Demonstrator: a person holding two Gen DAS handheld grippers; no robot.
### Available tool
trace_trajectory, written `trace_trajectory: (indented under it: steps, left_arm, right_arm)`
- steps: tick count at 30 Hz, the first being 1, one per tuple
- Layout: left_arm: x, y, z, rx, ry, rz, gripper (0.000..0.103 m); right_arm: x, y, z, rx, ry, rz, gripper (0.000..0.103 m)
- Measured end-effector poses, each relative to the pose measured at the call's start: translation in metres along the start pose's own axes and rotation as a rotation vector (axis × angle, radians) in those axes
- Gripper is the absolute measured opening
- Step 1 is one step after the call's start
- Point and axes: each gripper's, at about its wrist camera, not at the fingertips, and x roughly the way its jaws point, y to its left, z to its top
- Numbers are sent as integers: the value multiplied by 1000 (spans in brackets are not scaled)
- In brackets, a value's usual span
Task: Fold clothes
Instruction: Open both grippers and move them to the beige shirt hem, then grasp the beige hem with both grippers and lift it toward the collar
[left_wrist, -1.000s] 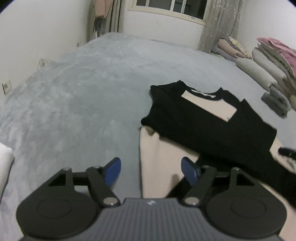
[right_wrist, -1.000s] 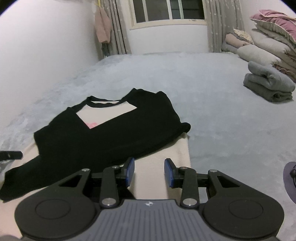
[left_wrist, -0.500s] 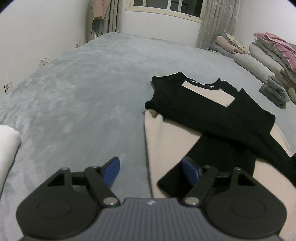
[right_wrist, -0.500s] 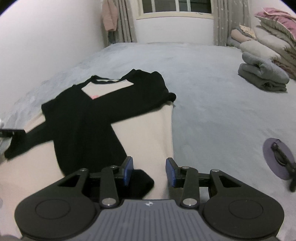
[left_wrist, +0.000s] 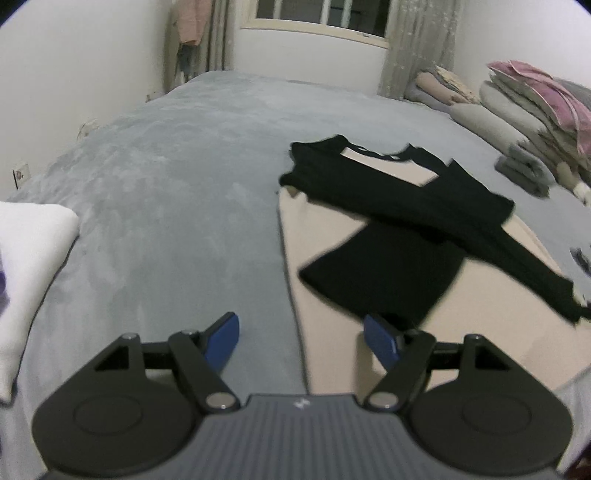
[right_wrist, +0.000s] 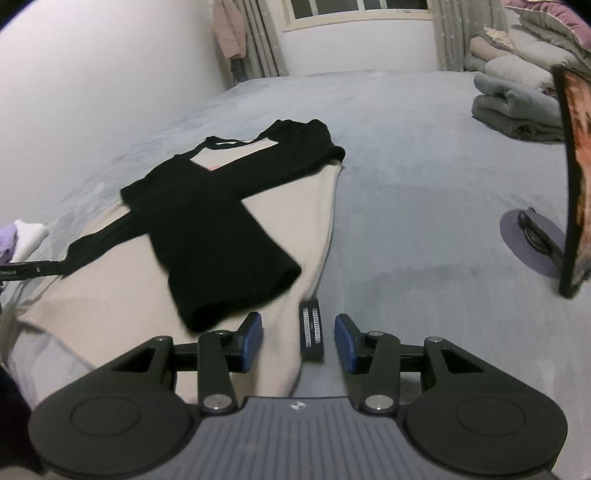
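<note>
Both grippers have drawn back toward the near edge since a second ago, so more of the garment now shows, including a black sleeve folded across its body. That beige shirt with black sleeves lies flat on the grey plush blanket that covers the whole surface, collar toward the window. The left gripper hovers with its blue fingers spread wide over the shirt's left hem edge, holding nothing. The right gripper is likewise parted and empty above the right hem, with a small black tag on the blanket between its fingers. White walls enclose the room; curtains flank the window, and a pink garment hangs beside them. Stacked pillows and bedding sit along the right side, with folded grey clothes near them. A white folded item lies at the left.
</note>
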Motion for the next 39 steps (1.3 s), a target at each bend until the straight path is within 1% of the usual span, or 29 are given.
trace_trajectory:
  steps: [4,8,9,10,11,12,15,18,20,22,24,28,34,37,39]
  left_arm:
    - [-13,-12,-16,44,-17,27,72]
    - [-23,-15,-25,37,-25,20,67]
    - [-26,-15,-27,30,-27,17,64]
    - [-27,-15,-27,18,-27,11,57]
    - [-28,-14,-27,2,-27,4,53]
    - [-29,-13,-28,-13,-27,-3,48]
    - [-32,-14,-31,-38,-15,-40,36]
    - [-35,-17,-35,-38,-10,-56,34]
    - [-35,-17,-37,-38,-7,-56,30]
    - [-35,-17,-36,-38,2,-55,18]
    - [-36,-18,-33,-31,9,-56,8]
    - [-39,-16,-23,-40,7,-61,6]
    - [-44,-12,0,-77,-37,-60,6]
    - [-42,-18,16,-53,-76,-31,6]
    - [-39,-20,27,-48,-88,-28,6]
  right_arm:
    - [-15,3,-14,-15,5,11,43]
    - [-28,6,-24,-17,12,40,42]
    - [-31,7,-27,-8,16,54,40]
    - [-33,7,-29,-2,17,70,33]
    - [-35,8,-31,5,19,85,22]
    - [-37,8,-33,12,20,100,19]
    - [-40,6,-32,42,-1,104,17]
    - [-44,4,-31,73,-22,109,14]
    - [-46,2,-30,93,-36,113,10]
    - [-48,1,-30,113,-50,116,9]
    - [-50,-1,-29,134,-64,119,9]
    - [-55,3,-20,134,-126,95,9]
    - [-55,8,1,134,-224,42,9]
    - [-53,10,15,131,-293,19,9]
    - [-49,11,26,139,-326,0,9]
